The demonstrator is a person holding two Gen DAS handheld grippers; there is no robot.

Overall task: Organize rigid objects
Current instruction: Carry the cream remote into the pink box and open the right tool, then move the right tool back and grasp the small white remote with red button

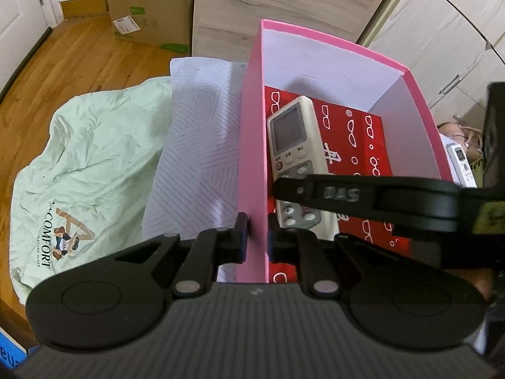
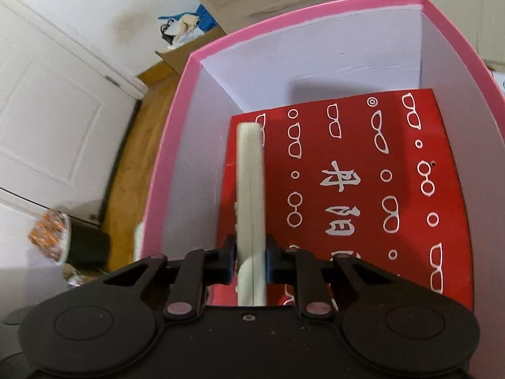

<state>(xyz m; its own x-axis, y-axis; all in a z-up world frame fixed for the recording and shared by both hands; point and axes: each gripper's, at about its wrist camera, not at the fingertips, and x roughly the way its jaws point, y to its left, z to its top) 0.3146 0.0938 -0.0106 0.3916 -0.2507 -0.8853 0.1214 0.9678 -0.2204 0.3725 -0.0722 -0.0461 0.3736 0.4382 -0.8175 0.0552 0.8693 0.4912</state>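
Now the left hand-held gripper (image 1: 256,237) is clamped on the near wall of the tall pink cardboard box (image 1: 252,132), steadying it. The right hand-held gripper (image 2: 250,260) pinches the cream plastic remote control (image 2: 251,189) edge-on, inside the box, above the red glasses-patterned carton (image 2: 363,173). Best lower it towards twelve o'clock, flat, before letting go.

Both claws clamped, angled steeply downward

Left claw (image 1: 257,233) pinches a thin wall between its pads; right claw (image 2: 251,257) grips a slim edge-on object, reaching across ahead of the left.
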